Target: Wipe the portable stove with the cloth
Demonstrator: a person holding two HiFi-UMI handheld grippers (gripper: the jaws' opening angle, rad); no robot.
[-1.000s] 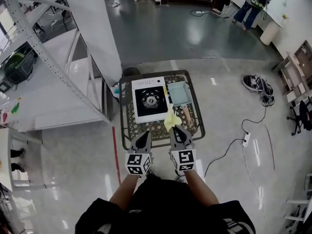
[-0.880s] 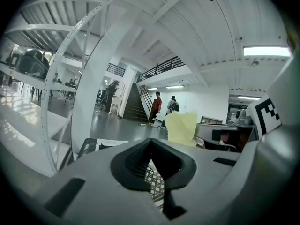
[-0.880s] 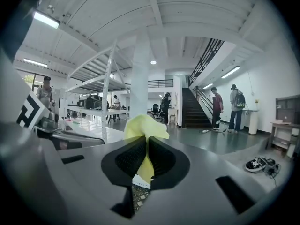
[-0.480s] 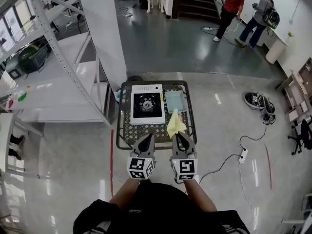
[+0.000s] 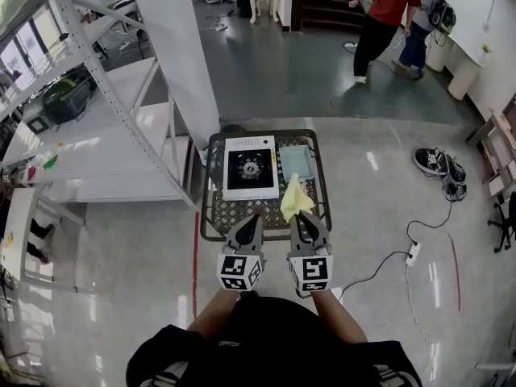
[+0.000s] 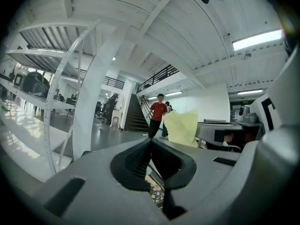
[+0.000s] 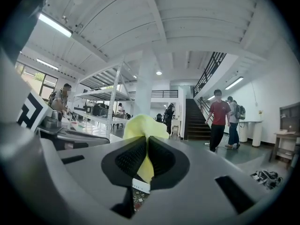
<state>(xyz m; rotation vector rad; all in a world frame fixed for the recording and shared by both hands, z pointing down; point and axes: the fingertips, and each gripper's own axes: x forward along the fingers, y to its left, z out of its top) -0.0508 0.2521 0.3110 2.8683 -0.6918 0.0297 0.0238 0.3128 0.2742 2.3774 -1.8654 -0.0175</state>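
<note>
The white portable stove (image 5: pixel 250 168) with its black burner sits on a low wire table (image 5: pixel 211 216) in the head view. A yellow cloth (image 5: pixel 295 200) hangs over the table's front, just right of the stove. My right gripper (image 5: pixel 304 218) is shut on the cloth; the right gripper view shows the cloth (image 7: pixel 140 125) pinched between the ribbed pads (image 7: pixel 161 156). My left gripper (image 5: pixel 251 220) hovers beside it at the table's front edge, shut with nothing in it (image 6: pixel 151 142). The left gripper view catches the cloth (image 6: pixel 180 128) to its right.
A pale blue tray (image 5: pixel 293 161) lies right of the stove. White metal shelving (image 5: pixel 105 135) and a white pillar (image 5: pixel 173 55) stand at left. Two people (image 5: pixel 387 10) walk at the back. Shoes (image 5: pixel 439 164) and a power strip with cable (image 5: pixel 413 252) lie on the floor at right.
Both grippers have lifted a little together, the cloth still in the right one. The people at the back have walked on towards the left.
</note>
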